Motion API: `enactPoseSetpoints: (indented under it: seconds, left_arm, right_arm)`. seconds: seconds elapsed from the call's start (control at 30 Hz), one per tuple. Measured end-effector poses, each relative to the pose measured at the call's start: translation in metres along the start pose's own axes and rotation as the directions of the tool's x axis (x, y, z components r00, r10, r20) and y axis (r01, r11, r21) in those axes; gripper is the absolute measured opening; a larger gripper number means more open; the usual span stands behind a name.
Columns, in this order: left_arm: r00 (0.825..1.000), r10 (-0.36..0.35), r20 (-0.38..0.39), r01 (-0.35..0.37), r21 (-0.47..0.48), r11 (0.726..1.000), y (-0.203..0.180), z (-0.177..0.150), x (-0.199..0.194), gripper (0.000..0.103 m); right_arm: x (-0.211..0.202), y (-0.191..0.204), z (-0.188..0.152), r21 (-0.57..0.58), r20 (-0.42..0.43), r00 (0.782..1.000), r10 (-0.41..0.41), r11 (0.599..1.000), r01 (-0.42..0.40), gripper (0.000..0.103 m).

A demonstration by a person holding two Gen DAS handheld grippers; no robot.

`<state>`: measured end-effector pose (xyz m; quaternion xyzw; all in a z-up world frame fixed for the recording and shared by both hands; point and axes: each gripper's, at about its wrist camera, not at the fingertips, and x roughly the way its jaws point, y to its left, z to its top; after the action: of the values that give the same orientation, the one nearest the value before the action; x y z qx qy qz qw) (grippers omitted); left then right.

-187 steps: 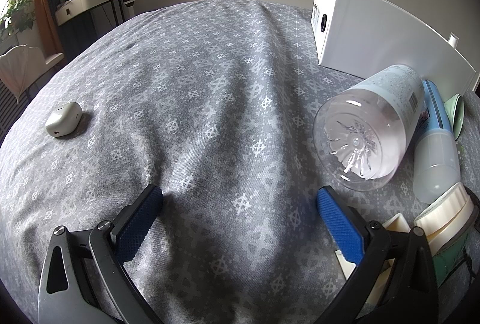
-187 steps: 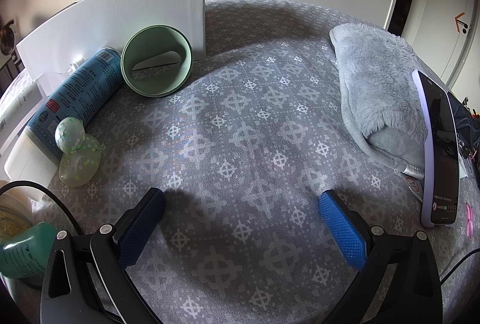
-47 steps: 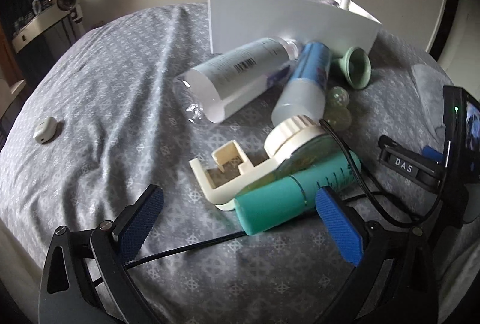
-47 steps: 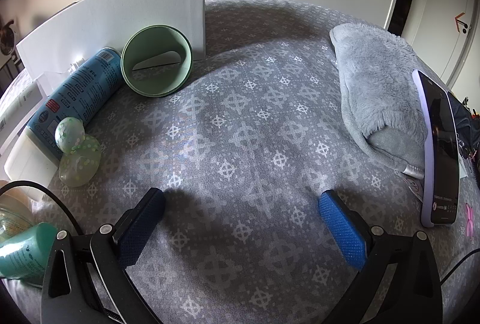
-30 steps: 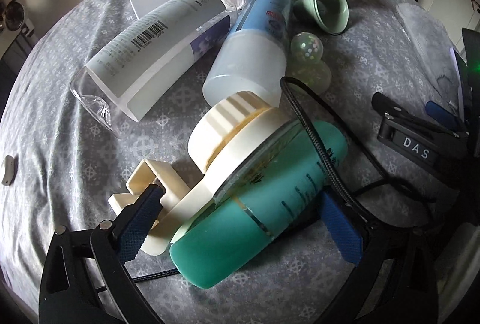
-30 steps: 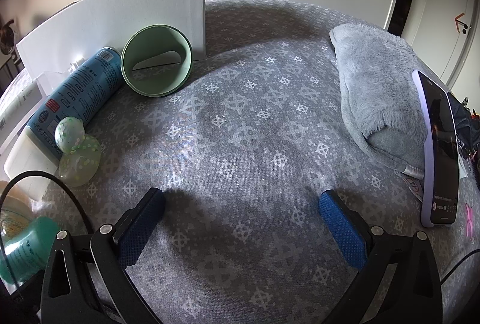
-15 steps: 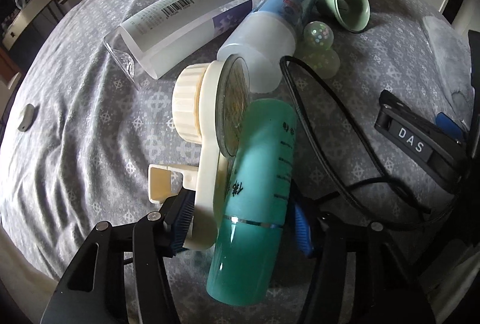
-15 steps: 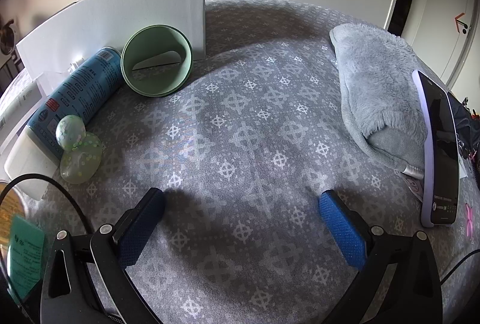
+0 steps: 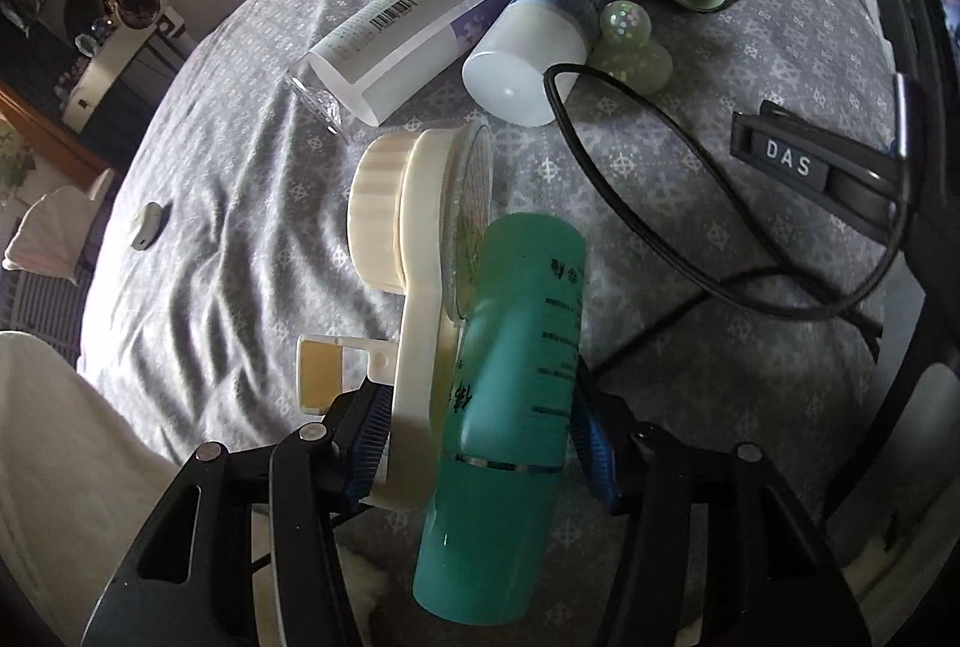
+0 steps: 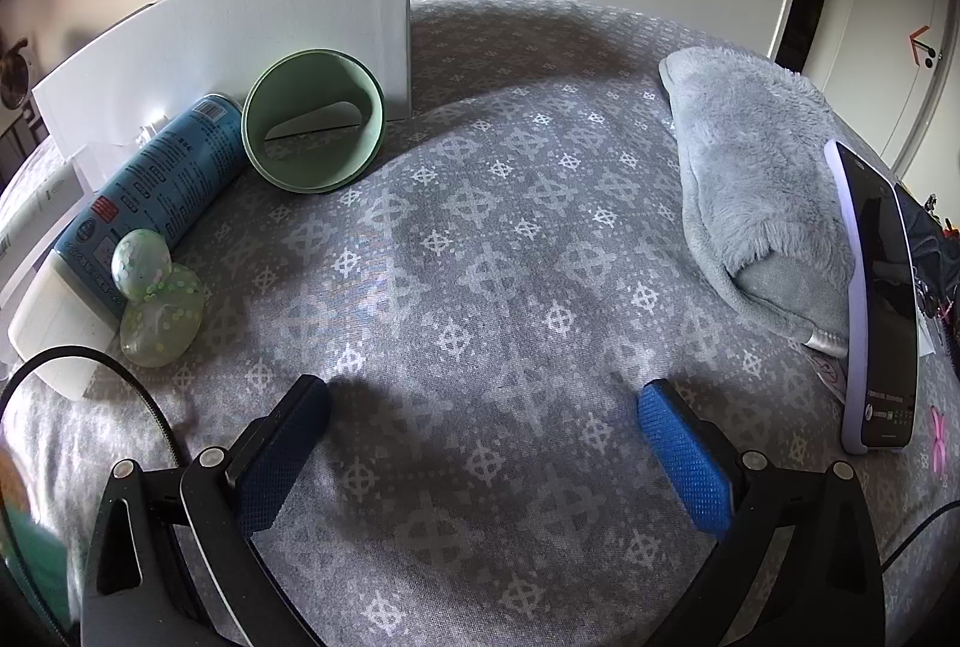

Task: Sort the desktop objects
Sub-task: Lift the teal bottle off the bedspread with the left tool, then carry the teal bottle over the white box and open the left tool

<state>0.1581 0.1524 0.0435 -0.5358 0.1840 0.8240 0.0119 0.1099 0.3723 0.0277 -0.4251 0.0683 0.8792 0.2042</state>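
On the grey patterned cloth (image 9: 228,203), the white box (image 10: 240,41) at the far edge serves as the mark for everything else. Leaning toward its foot lie a clear bottle (image 9: 408,35) and a blue spray can (image 9: 552,29), with a pale green cup (image 10: 312,119) on its side at the box's near corner and a small speckled green toy (image 10: 159,299) nearer the camera than the can.

Farthest from the box, closest to the person, the teal bottle (image 9: 510,407) and a cream-coloured tool (image 9: 414,299) with a round head sit side by side, long axes running from the left gripper (image 9: 474,449) toward the box. The jaws have just been closing and now clamp both together, the pads pressing the tool on one side and the bottle on the other. They appear lifted clear of the cloth, though the angle leaves that unsure.

The right gripper (image 10: 480,455) hangs spread wide over bare cloth, holding nothing, so the left is the working hand.
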Motion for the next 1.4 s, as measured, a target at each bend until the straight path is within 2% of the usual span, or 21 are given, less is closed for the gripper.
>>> enactPoseSetpoints:
  seconds: [0.13,0.27,0.37,0.43,0.6,0.73,0.87,0.97,1.17,1.3,1.4]
  left_arm:
    - [0.999,0.053,0.005,-0.053,0.013,0.999,-0.014,-0.011,-0.015,0.053]
    - [0.997,0.042,0.061,-0.04,-0.034,0.999,-0.011,-0.022,-0.033,0.053]
    - [0.991,0.004,0.131,0.006,-0.079,0.997,-0.008,-0.028,-0.049,0.053]
    - [0.985,0.006,0.17,0.009,-0.085,0.996,-0.003,-0.02,-0.052,0.053]
    - [0.973,0.081,0.216,-0.075,-0.036,0.997,-0.011,-0.009,-0.058,0.053]
    - [0.95,0.142,0.279,-0.143,-0.015,0.99,-0.017,-0.004,-0.068,0.053]
    - [0.924,0.17,0.343,-0.173,-0.021,0.985,-0.019,0.003,-0.08,0.053]
    - [0.909,0.208,0.362,-0.222,-0.002,0.975,-0.025,0.009,-0.084,0.053]
    - [0.887,0.251,0.387,-0.275,0.007,0.961,-0.032,0.02,-0.094,0.053]
    - [0.858,0.274,0.434,-0.302,-0.003,0.953,-0.031,0.045,-0.114,0.053]
    - [0.844,0.24,0.48,-0.27,-0.006,0.963,-0.027,0.077,-0.129,0.053]
  right_arm:
    - [0.0,0.0,0.0,0.0,0.0,1.0,0.0,1.0,0.0,0.103]
    - [0.0,0.0,0.0,0.0,0.0,1.0,0.0,1.0,0.0,0.103]
    - [0.0,0.0,0.0,0.0,0.0,1.0,0.0,1.0,0.0,0.103]
    - [0.0,0.0,0.0,0.0,0.0,1.0,0.0,1.0,0.0,0.103]
    - [0.0,0.0,0.0,0.0,0.0,1.0,0.0,1.0,0.0,0.103]
    - [0.0,0.0,0.0,0.0,0.0,1.0,0.0,1.0,0.0,0.103]
    - [0.0,0.0,0.0,0.0,0.0,1.0,0.0,1.0,0.0,0.103]
    - [0.0,0.0,0.0,0.0,0.0,1.0,0.0,1.0,0.0,0.103]
    - [0.0,0.0,0.0,0.0,0.0,1.0,0.0,1.0,0.0,0.103]
    - [0.0,0.0,0.0,0.0,0.0,1.0,0.0,1.0,0.0,0.103]
    - [0.0,0.0,0.0,0.0,0.0,1.0,0.0,1.0,0.0,0.103]
